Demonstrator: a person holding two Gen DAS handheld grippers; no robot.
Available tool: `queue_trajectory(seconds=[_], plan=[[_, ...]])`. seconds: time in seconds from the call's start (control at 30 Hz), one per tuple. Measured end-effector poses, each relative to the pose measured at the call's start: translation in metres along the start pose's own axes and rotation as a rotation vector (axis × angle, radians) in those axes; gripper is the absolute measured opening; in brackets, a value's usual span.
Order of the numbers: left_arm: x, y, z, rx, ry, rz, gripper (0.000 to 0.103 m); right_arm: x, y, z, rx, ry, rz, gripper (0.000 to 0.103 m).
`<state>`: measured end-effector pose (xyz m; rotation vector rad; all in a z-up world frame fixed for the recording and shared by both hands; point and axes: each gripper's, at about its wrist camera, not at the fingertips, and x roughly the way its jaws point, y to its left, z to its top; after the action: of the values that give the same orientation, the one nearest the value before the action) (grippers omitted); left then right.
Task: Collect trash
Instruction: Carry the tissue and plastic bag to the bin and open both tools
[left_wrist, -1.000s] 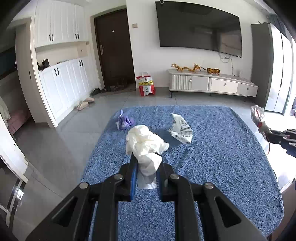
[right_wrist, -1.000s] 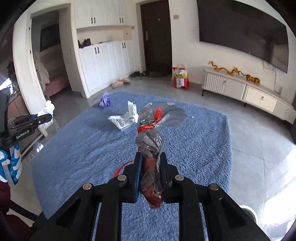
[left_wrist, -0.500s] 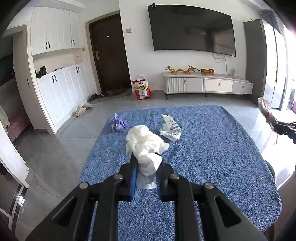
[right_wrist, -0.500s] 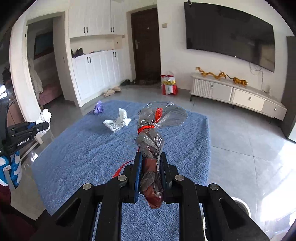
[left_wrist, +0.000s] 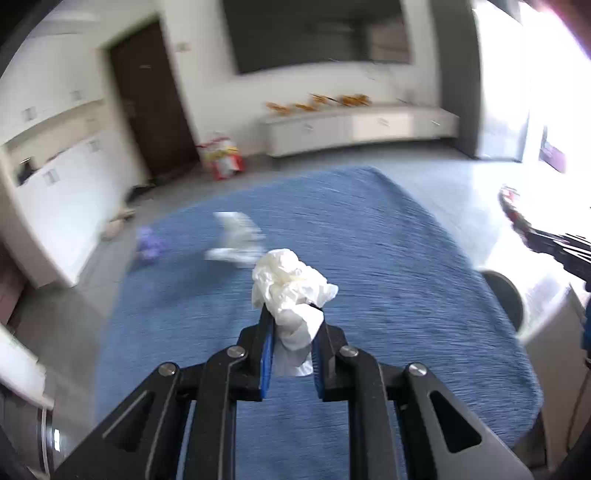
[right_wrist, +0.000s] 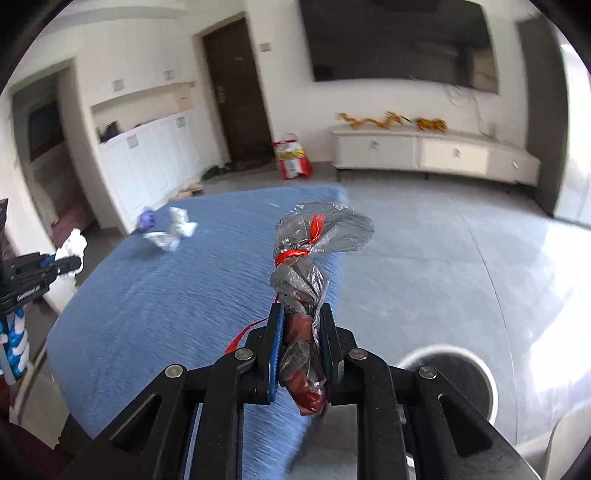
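My left gripper (left_wrist: 291, 317) is shut on a crumpled white tissue wad (left_wrist: 288, 284), held above the blue rug (left_wrist: 388, 280). My right gripper (right_wrist: 301, 317) is shut on a clear plastic bag (right_wrist: 317, 236) tied with red string, with something dark red inside. On the rug's far left lie a crumpled white wrapper (left_wrist: 236, 243) (right_wrist: 171, 232) and a small purple scrap (left_wrist: 147, 243) (right_wrist: 147, 218). In the right wrist view, a round bin (right_wrist: 454, 373) shows its dark opening on the floor just right of the gripper; the same bin (left_wrist: 506, 295) appears at the rug's right edge in the left wrist view.
A white TV cabinet (right_wrist: 436, 155) stands against the far wall under a large dark TV (right_wrist: 399, 40). A red and yellow bag (right_wrist: 293, 158) sits by the dark door (right_wrist: 240, 96). White cupboards (right_wrist: 147, 162) line the left wall. Grey tile floor (right_wrist: 461, 258) lies right of the rug.
Both views have swung and blurred as both hands moved sideways. The rug's litter has shifted left in both views. The bin has come into view beside the right gripper. Both grips are unchanged.
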<state>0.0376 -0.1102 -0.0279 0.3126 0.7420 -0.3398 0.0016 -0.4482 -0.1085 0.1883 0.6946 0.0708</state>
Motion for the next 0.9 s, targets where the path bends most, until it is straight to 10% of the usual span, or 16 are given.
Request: queue_trajectory(seconds=[0.5,0.73,0.9], plan=[[0.107,-0.246,0.067,0.265,0.211,-0.479,0.019,0.026,-0.156,-0.07,0.268,0.14,-0.183,0.019],[0.162,-0.308,0.081,0.217,0.342,-0.588,0.021,0.055,-0.187,-0.088,0.306,0.202,-0.219,0.02],[0.185,-0.324,0.089,0.128,0.395,-0.659,0.037,0.065,-0.203,-0.096,0.322,0.231,-0.282,0.041]])
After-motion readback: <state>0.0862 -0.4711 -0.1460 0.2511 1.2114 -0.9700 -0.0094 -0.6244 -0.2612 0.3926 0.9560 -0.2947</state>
